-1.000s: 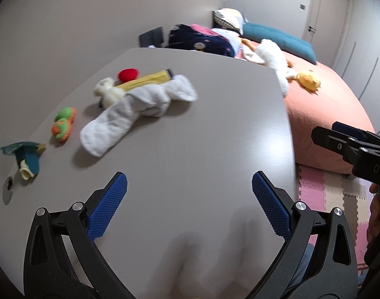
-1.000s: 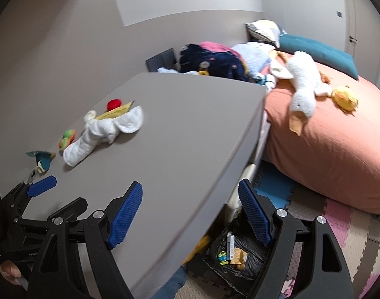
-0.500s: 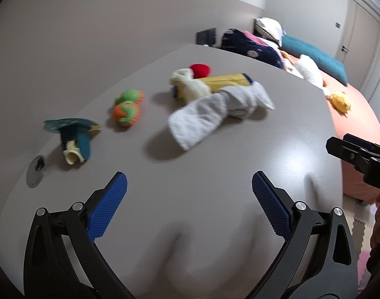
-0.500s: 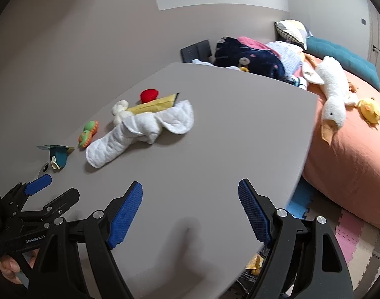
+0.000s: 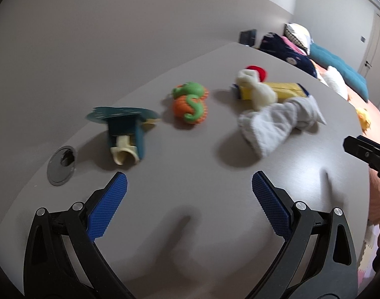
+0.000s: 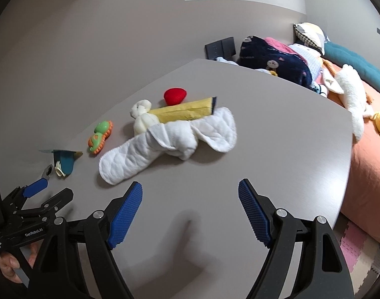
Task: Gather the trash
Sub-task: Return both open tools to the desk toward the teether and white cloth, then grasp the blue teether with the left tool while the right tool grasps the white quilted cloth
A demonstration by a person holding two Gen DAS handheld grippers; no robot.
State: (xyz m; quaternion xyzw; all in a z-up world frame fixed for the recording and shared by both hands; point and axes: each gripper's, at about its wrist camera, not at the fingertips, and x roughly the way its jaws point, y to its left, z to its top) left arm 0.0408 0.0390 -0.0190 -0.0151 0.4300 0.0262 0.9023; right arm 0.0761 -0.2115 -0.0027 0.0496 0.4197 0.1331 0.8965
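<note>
You've swung your left gripper (image 5: pixel 187 194), jaws spread and empty, toward the teal wrapper (image 5: pixel 122 124), now the nearest trash

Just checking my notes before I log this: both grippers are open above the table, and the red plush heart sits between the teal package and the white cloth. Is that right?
Not quite. Between the teal package and the white cloth sits the green and orange toy, as the left wrist view shows. The red plush heart lies farther back, behind the yellow packet. Both the left gripper and right gripper are open above the table.
</note>
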